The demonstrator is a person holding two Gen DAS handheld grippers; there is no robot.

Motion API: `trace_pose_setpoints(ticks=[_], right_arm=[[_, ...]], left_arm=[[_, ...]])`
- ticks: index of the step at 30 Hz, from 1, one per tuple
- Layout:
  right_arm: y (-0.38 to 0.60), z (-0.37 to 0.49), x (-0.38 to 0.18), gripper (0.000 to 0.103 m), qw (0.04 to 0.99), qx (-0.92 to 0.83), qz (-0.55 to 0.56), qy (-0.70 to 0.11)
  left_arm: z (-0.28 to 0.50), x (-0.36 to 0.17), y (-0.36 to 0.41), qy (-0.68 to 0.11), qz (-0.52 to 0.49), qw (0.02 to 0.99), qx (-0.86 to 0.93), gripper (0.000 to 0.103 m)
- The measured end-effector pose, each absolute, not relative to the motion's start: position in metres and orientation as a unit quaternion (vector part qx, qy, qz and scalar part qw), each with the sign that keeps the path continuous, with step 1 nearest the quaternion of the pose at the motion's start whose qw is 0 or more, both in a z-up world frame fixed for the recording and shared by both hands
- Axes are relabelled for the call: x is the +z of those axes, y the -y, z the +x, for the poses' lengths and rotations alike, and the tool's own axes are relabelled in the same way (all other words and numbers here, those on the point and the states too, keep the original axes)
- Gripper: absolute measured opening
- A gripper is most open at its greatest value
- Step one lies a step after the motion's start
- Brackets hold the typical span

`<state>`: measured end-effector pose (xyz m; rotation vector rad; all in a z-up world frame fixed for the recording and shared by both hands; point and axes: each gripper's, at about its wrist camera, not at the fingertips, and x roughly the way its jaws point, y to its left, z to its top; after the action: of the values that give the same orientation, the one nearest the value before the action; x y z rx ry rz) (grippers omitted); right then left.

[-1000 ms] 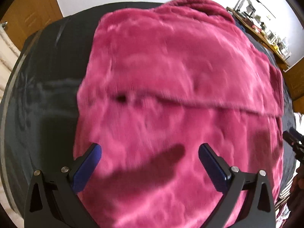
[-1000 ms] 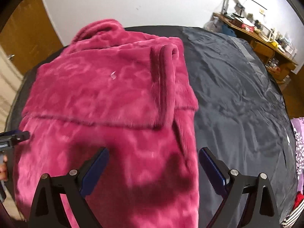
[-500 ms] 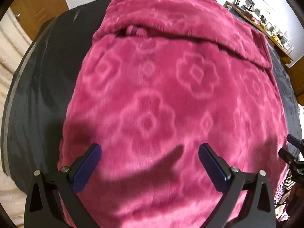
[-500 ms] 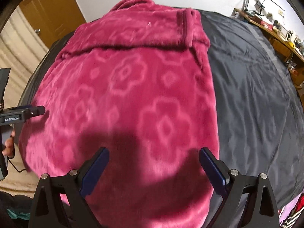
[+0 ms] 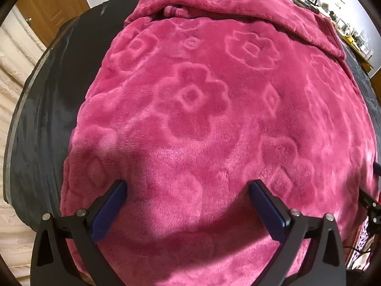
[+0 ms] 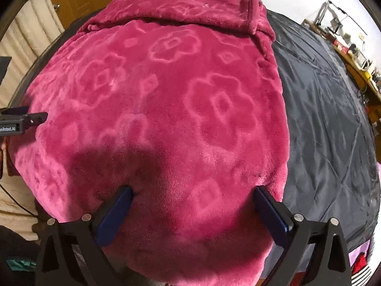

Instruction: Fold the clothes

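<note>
Pink plush, w/ embossed flowers all over: that's the garment I'm folding, a thick fleece robe or similar, lying flat on the dark quilted bed cover. It fills most of both views. The far end is already turned over itself: a folded band w/ a rolled cuff-like edge sits across the top, so I'd say at least one fold is done, prob. the sleeves or upper part brought in. The big lower panel is spread smooth, no bunching I can see.

My left claw is wide open, pointing steeply down at the near part of the fleece toward its left side; nothing between the pads, tips look to be at or just above the pile, can't tell which. My right claw is the same: it has just been spreading to full width, nothing between the pads, over the near part by the garment's right edge, close to where pink meets the dark cover.

What's left, imo: grab the near hem w/ both claws, carry it up over the folded band, maybe one more fold after to get a compact stack. I'd call it roughly midway. Near hem itself is hidden below my claws, so can't say how neatly it lies.
</note>
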<state>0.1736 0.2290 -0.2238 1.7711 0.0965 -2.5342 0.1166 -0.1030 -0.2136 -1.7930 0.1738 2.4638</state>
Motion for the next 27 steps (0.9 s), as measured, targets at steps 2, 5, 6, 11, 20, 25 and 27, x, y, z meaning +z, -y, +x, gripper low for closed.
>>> trace_pose_setpoints(ticks=[2,5,6,11,20,25,27], right_arm=[[-0.229,0.175,-0.224,0.103,0.024,-0.823,0.567,-0.031],[-0.228,0.178,-0.225,0.103,0.023,-0.828,0.559,-0.031],[-0.228,0.180,-0.225,0.103,0.022,-0.829,0.557,-0.031],[-0.227,0.185,-0.226,0.103,0.020,-0.833,0.551,-0.031],[-0.240,0.200,-0.225,0.103,0.021,-0.836,0.548,-0.034],[-0.237,0.198,-0.225,0.103,0.020,-0.836,0.547,-0.033],[-0.238,0.198,-0.225,0.103,0.020,-0.836,0.547,-0.033]], left_arm=[[0.120,-0.213,0.106,-0.058,-0.580,0.046,0.811,0.103],[0.124,-0.211,0.110,-0.057,-0.578,0.044,0.813,0.103],[0.126,-0.210,0.111,-0.056,-0.580,0.044,0.812,0.103],[0.146,-0.195,0.126,-0.049,-0.571,0.051,0.818,0.103],[0.159,-0.178,0.215,-0.017,-0.556,0.012,0.831,0.103],[0.208,-0.173,0.213,0.016,-0.557,-0.011,0.830,0.103],[0.199,-0.185,0.212,0.025,-0.558,-0.018,0.829,0.103]])
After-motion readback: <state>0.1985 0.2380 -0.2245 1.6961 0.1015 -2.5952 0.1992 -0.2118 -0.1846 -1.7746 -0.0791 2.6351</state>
